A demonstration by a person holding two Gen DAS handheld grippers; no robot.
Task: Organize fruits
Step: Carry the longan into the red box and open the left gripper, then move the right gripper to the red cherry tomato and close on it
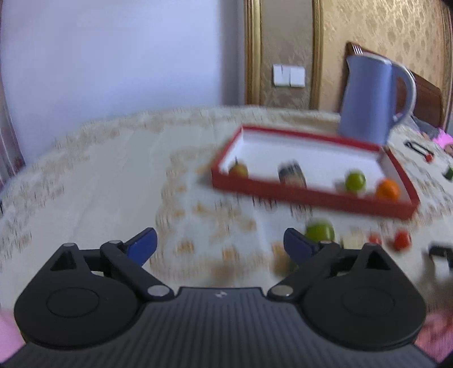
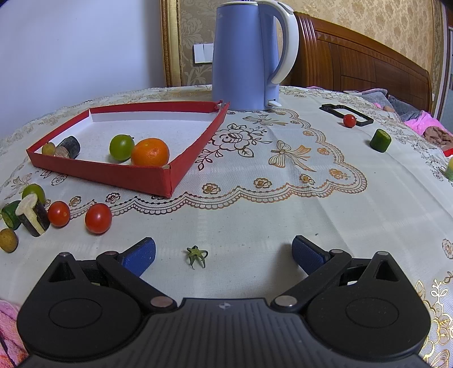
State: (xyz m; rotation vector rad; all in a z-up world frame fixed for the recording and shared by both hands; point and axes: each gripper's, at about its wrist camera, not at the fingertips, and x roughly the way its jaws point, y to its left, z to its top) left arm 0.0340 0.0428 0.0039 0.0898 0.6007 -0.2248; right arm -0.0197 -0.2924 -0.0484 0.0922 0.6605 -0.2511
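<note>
Patterned tablecloth covers the surface (image 1: pixel 113 169), blue kettle (image 1: pixel 368 99) at back. Left wrist view, blurred: left gripper (image 1: pixel 220 243) spread wide, nothing btwn jaws; green fruit (image 1: pixel 320 230) just beyond its right finger, red tray (image 1: pixel 311 195) further ahead-right w/ fruit already inside.

Right wrist view: right gripper (image 2: pixel 223 252) also released, only a loose green stem (image 2: pixel 196 256) btwn fingers. Loose cherry tomatoes (image 2: pixel 97 218) lie front-left of it, beside the tray's (image 2: pixel 113 172) near wall; left hand prob nearer them.

Bedroom corner, pretty cozy

Plain white wall (image 2: pixel 70 42) meets gold patterned wallpaper (image 2: pixel 382 25), a wooden headboard (image 2: pixel 362 65) behind, lace-print cloth over the desk (image 2: pixel 254 198).
</note>
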